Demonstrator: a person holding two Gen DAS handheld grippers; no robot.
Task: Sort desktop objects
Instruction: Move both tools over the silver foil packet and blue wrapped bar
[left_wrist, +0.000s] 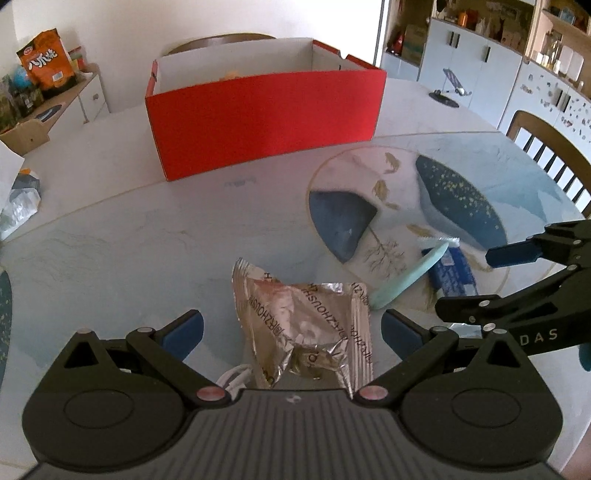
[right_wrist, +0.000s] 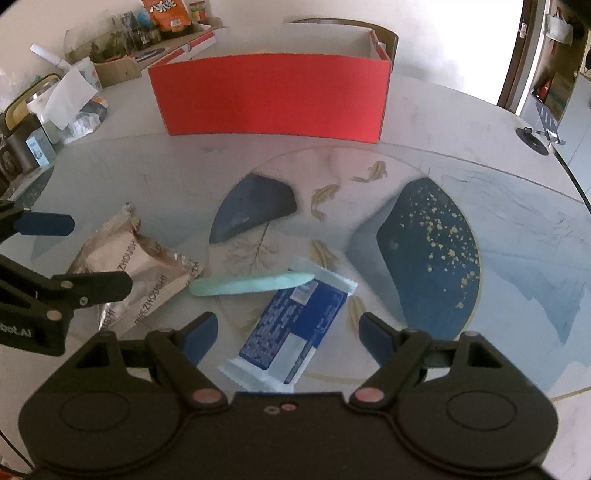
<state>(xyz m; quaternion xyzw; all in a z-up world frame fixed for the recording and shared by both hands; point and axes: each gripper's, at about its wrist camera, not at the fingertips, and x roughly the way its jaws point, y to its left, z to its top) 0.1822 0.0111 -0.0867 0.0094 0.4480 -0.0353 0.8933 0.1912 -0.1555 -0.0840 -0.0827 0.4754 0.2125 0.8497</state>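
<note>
Two blue-padded fingers of the left claw (left_wrist: 291, 330) stand spread wide in the left wrist view, with a crinkled silver foil snack packet (left_wrist: 306, 325) lying between them on the tabletop (left_wrist: 129, 236), touched by neither pad as far as can be seen. The packet is puffed, creased, and printed with dark lettering along its sealed edges. To its right lie a pale mint-green curved strip (left_wrist: 406, 277) and a blue wrapper (left_wrist: 452, 273), the strip resting across the wrapper's far end. The right claw (left_wrist: 476, 280) reaches in from the right edge. Farther back stands a red cardboard box (left_wrist: 266, 118) with a white inside, open at the top. The tabletop is pale and marbled, with a round glass turntable painted with dark blue shapes and gold fish (left_wrist: 391, 162). A wooden chair (left_wrist: 546, 147) and pale cabinets (left_wrist: 472, 70) sit at right, an orange snack bag (left_wrist: 46, 61) on a sideboard at left. In the right wrist view, the right claw (right_wrist: 288, 334) is likewise open, its fingers either side of the blue wrapper (right_wrist: 295, 325), which has white sealed ends and small white print. The mint strip (right_wrist: 251, 284) crosses its top corner, the foil packet (right_wrist: 133, 269) lies left, beside the left claw (right_wrist: 86, 254), and the red box (right_wrist: 273, 96) stands beyond.
</note>
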